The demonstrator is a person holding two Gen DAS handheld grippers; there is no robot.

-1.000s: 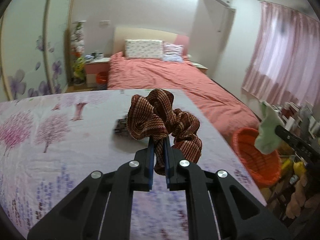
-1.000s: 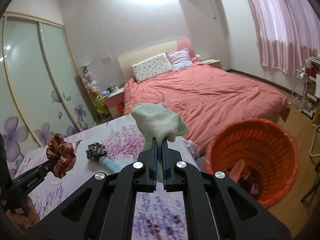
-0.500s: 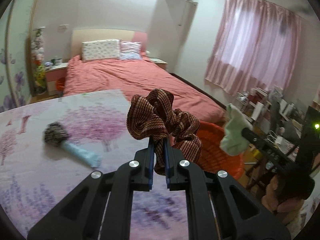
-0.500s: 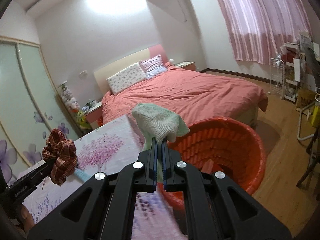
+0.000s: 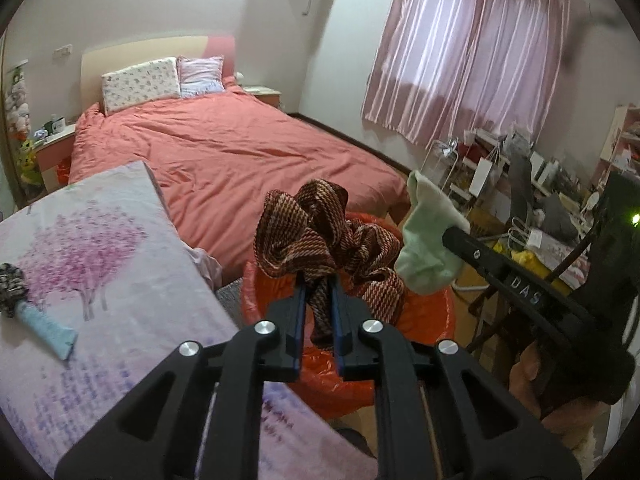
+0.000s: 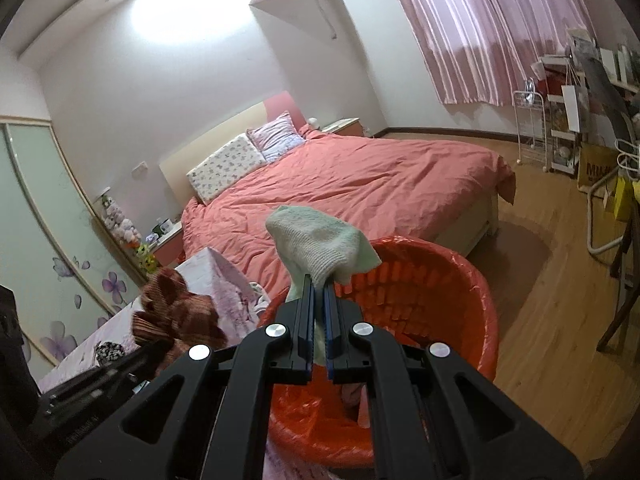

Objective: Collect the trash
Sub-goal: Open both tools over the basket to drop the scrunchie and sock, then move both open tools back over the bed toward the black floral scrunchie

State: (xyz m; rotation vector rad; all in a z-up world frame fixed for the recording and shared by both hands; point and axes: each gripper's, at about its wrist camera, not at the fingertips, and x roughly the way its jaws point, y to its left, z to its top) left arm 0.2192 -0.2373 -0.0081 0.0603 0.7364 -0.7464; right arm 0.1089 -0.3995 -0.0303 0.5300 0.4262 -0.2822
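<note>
A brown striped scrunchie [image 5: 316,232] stands up between the fingers of my left gripper [image 5: 319,284]. Its jaws are opening, and the fabric still sits between the blue pads. Beneath it is the orange basket [image 5: 432,320], lined with orange plastic. My right gripper [image 6: 317,284] is shut on a pale green sock [image 6: 320,240], held over the basket [image 6: 440,280], which has a few items at the bottom. In the left wrist view the sock [image 5: 424,248] hangs just right of the scrunchie. In the right wrist view the scrunchie [image 6: 176,312] is at lower left.
A floral cloth surface [image 5: 100,260] lies to the left, carrying a dark scrunchie [image 5: 10,288] and a light blue item [image 5: 48,328]. A coral bed [image 5: 224,152] is behind. A cluttered desk [image 5: 520,184] and a wire rack [image 6: 532,128] stand to the right, with wood floor [image 6: 560,300] between.
Both grippers have swung right, from over the floral cloth to over the orange basket. The left jaws have parted a little around the scrunchie. The sock stays clamped.
</note>
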